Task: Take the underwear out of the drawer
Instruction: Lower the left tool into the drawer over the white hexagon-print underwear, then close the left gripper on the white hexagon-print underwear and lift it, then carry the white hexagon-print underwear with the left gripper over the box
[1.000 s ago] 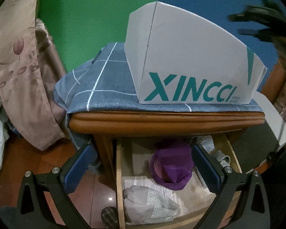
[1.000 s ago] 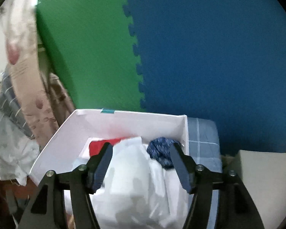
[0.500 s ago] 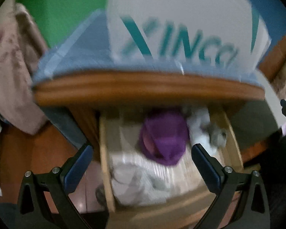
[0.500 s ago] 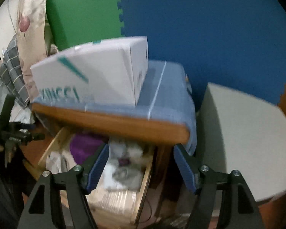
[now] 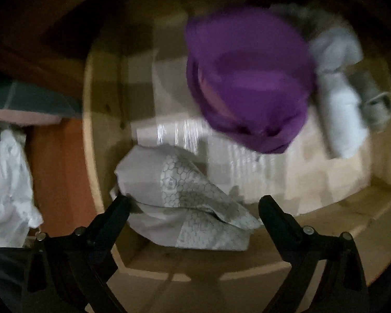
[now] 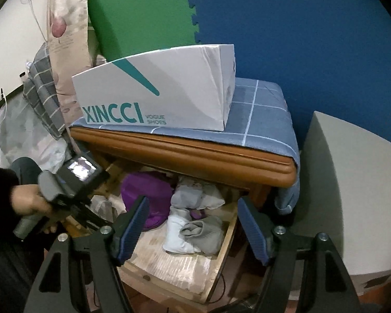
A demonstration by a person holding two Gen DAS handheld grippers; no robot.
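The wooden drawer (image 5: 96, 156) stands open under the nightstand top. In it lie grey patterned underwear (image 5: 185, 200) at the front left, a purple garment (image 5: 250, 83) in the middle and pale grey and white pieces (image 5: 341, 114) at the right. My left gripper (image 5: 193, 203) is open, its fingers on either side of the grey patterned underwear, not closed on it. My right gripper (image 6: 193, 211) is open and empty above the drawer (image 6: 169, 274). It sees the purple garment (image 6: 146, 190), the pale pieces (image 6: 195, 224) and the left gripper's body (image 6: 70, 180) in a hand.
A white XINCCI shoe box (image 6: 164, 96) sits on a blue checked cloth (image 6: 260, 114) on the nightstand (image 6: 195, 156). A grey block (image 6: 352, 187) stands to the right. Curtain and bedding (image 6: 39, 99) hang at the left. Green and blue foam mats (image 6: 273, 26) cover the wall.
My left gripper has dropped from facing the shoe box down into the drawer, over the grey underwear. My right gripper has pulled back from the box and now looks at the open drawer.
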